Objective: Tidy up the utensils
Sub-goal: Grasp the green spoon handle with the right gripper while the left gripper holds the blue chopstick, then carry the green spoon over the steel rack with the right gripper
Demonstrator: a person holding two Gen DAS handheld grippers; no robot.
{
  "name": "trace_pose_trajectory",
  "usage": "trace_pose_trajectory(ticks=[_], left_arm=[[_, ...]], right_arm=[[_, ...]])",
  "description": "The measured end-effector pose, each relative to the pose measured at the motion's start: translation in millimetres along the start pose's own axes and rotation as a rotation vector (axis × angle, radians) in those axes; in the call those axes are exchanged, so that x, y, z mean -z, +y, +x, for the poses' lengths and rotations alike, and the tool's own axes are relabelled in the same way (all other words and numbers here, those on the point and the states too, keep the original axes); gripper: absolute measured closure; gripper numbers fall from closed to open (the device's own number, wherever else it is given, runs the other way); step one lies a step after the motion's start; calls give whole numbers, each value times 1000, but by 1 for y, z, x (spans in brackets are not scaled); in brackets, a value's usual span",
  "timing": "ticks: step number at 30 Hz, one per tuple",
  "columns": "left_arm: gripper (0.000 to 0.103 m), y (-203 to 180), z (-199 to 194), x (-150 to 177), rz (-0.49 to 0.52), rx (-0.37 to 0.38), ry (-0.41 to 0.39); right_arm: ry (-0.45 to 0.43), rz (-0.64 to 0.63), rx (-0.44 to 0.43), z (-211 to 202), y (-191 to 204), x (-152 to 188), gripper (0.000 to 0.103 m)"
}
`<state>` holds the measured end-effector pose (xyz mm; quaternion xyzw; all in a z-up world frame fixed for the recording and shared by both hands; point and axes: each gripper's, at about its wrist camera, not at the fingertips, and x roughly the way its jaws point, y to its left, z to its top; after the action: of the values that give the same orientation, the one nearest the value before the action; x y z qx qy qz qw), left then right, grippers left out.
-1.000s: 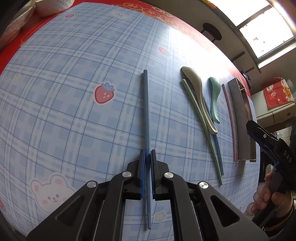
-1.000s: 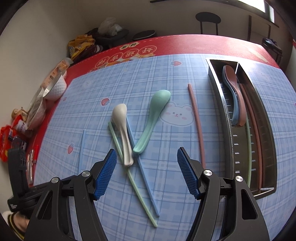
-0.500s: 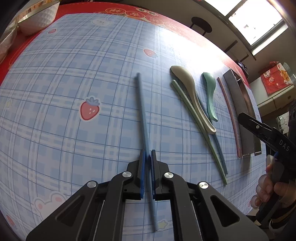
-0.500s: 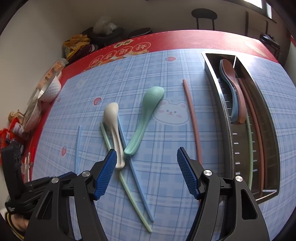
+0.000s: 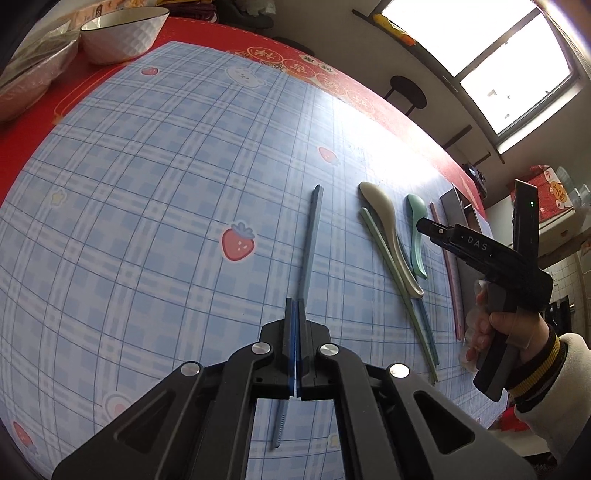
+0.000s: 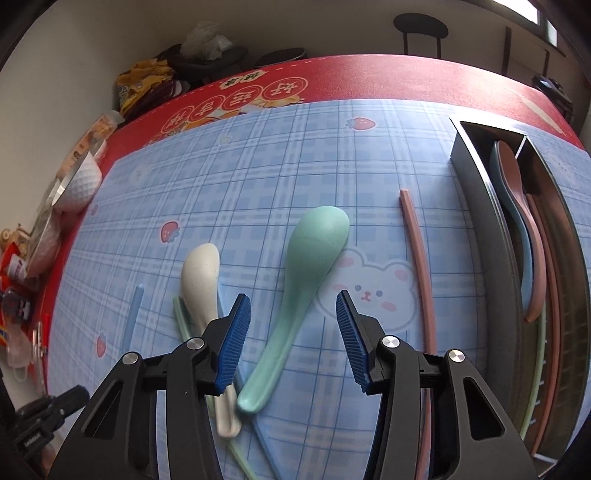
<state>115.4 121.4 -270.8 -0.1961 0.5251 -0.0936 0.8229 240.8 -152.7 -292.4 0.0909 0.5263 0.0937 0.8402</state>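
My left gripper (image 5: 295, 314) is clenched on a blue chopstick (image 5: 309, 243), whose far end points away over the blue plaid mat (image 5: 155, 192) and whose near end shows below my fingers. My right gripper (image 6: 291, 332) stands apart, its jaws having just been closing, with the handle of a mint-green spoon (image 6: 314, 251) between the pads (image 6: 234, 339) but untouched (the spoon lies flat on the mat). Left of it lie a cream spoon (image 6: 201, 280), a green chopstick (image 6: 181, 314) and another blue chopstick (image 6: 275, 452) crossing under it; right of it lies a pink chopstick (image 6: 417, 251). At the far right stands the metal organizer tray (image 6: 480, 192), holding a brown-pink spoon (image 6: 517, 192) over a blue one, with pink and green chopsticks alongside. A white bowl (image 5: 122, 33) sits on the red tablecloth (image 5: 92, 85) at far left.
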Motion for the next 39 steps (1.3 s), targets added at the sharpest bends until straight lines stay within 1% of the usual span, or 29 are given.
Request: trace_pose_trajectory(ticks=[2,3,4,5,6,9,12,15,17,19,22,24,25,26,30,34,39], left_arm=[[102,-2,5,-2,16,25,16],[99,-4,8,-3,32,29,25],[94,-8,11,-4,55,22,31],[92,-11,15,-5,79,14,37],[91,-15,20,-6,99,2,45],[91,-24,36,-6,146,-45,77],[91,-29,41,-5,169,-78,84],[91,-32,44,-7,184,-98,81],[91,-36,46,-7,203,-122,77],[91,-43,48,-8,220,-150,71],[91,-47,50,-7,232,-178,60],[91,-47,50,-7,225,-178,52],[96,-45,50,-7,221,-178,49],[97,-44,49,-7,214,-178,46],[97,-39,47,-6,189,-148,41],[97,-35,44,-4,184,-139,34],[95,-33,44,-4,182,-133,26]], right_arm=[[11,-13,6,5,2,1,61],[16,-20,6,7,3,1,64],[6,-30,7,8,5,2,69],[2,-37,14,9,5,2,71],[4,-37,11,10,5,2,82],[13,-32,-17,11,4,2,88],[18,-51,-27,9,5,5,88],[20,-41,-40,8,4,6,89],[10,-47,-49,5,5,7,91],[3,-63,-55,1,8,5,96],[14,-89,-67,1,13,4,96],[15,-90,-69,1,14,4,96],[16,-84,-73,2,14,3,96],[16,-79,-76,3,14,2,96],[24,-74,-107,7,18,0,95],[28,-80,-120,9,23,-2,94],[56,-90,-137,16,29,-1,93]])
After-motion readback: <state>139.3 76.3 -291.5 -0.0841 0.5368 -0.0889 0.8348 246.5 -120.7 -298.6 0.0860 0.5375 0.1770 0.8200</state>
